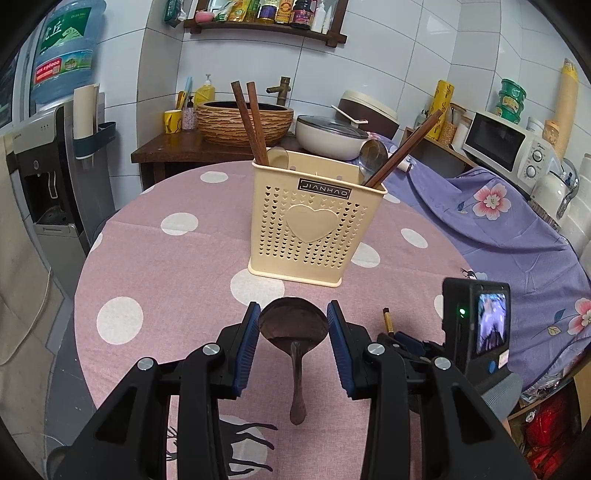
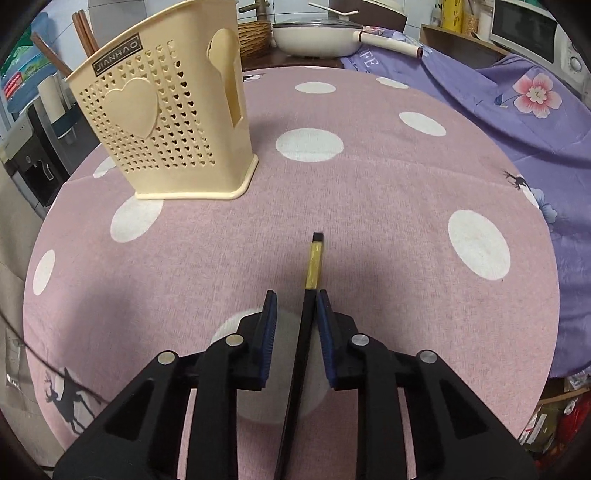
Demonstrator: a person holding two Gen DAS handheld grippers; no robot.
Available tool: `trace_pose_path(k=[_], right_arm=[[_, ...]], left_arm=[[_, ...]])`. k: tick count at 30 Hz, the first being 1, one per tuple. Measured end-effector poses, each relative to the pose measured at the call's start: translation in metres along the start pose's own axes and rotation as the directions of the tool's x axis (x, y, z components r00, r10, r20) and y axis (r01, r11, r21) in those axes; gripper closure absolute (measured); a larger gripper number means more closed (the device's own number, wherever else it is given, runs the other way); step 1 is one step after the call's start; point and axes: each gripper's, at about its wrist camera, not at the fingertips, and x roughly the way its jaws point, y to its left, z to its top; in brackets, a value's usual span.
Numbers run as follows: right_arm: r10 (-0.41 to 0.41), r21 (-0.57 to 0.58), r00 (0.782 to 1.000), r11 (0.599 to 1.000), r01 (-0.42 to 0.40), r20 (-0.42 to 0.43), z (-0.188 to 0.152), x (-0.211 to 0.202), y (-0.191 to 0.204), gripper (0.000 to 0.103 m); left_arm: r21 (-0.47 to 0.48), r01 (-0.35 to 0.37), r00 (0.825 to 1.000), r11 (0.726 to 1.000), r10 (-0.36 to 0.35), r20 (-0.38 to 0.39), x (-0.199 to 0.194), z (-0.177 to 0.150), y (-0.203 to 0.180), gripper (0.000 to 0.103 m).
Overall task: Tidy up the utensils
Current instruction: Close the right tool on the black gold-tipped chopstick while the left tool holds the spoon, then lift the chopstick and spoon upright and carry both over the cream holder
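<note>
Holder [image 1: 317,218] sits mid-bench [image 1: 155,273], chopsticks [image 1: 251,122] inside; spoon [image 1: 293,332] in front, another chopstick [image 2: 314,266] to its right.

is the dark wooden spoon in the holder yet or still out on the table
Out. The wooden spoon lies flat on the tablecloth between the open left gripper, in front of the holder.

A: What's behind the round bench [image 1: 155,280] with the pink dotted cloth?
B: White tiled walls [image 1: 406,55], a wooden shelf [image 1: 266,27] of bottles, a water dispenser [image 1: 48,155] at left.
A: And right?
B: A microwave [image 1: 506,147], purple floral cloth [image 1: 498,221].
</note>
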Motion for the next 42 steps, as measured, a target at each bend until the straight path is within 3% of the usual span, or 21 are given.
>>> trace_pose_path(k=[4,9,14,20,24,33,42], right_arm=[[-0.017,0.003,1.0,1.0,0.017,-0.007,0.013,0.009,0.001,0.095],[0.037,0.03,0.999,0.999,-0.036,-0.014,0.015,0.01,-0.005,0.095],[0.118,0.05,0.991,0.991,-0.121,0.067,0.011,-0.014,-0.014,0.095],[0.202,0.04,0.962,0.976,-0.212,0.186,0.014,-0.071,-0.024,0.095],[0.255,0.021,0.926,0.962,-0.272,0.28,0.017,-0.119,-0.029,0.095],[0.313,-0.064,0.876,0.948,-0.312,0.366,0.013,-0.171,-0.02,0.095],[0.334,-0.125,0.867,0.943,-0.309,0.37,0.017,-0.182,-0.006,0.095]], left_arm=[[-0.002,0.0,1.0,1.0,0.0,-0.001,0.0,0.0,0.0,0.067],[0.002,0.0,1.0,1.0,0.0,-0.003,0.0,0.0,0.0,0.067],[0.003,0.001,1.0,1.0,-0.001,-0.005,0.0,0.0,0.001,0.067],[-0.001,-0.002,1.0,1.0,0.002,-0.003,0.0,0.001,0.005,0.067],[-0.003,-0.005,1.0,1.0,0.005,-0.003,-0.001,0.001,0.005,0.067],[0.006,-0.005,1.0,1.0,0.005,0.001,-0.004,0.004,0.005,0.067],[0.009,0.013,1.0,1.0,-0.014,0.011,-0.007,0.012,0.004,0.067]])
